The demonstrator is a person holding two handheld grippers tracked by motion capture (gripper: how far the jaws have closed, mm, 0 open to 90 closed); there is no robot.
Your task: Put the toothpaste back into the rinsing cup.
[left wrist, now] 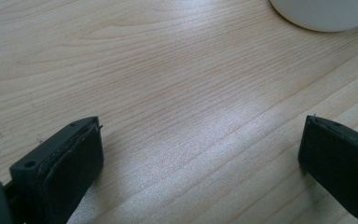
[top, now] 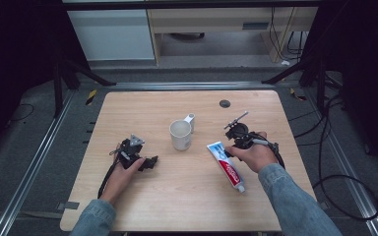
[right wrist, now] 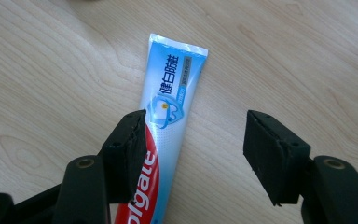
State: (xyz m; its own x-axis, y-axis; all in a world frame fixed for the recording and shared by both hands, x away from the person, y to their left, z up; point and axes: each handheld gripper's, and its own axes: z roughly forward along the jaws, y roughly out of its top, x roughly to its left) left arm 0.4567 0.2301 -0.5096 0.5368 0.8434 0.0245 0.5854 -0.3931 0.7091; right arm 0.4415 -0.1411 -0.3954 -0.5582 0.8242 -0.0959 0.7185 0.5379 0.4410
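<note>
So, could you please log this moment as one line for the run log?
left tongs: open, empty, near mug | right tongs: open over toothpaste tube | tube flat on table

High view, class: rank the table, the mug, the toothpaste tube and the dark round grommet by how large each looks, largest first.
1. Table
2. Toothpaste tube: longer than the mug, though narrow and partly under the right hand, so these two are close.
3. Mug
4. Grommet, clearly the smallest.
</note>
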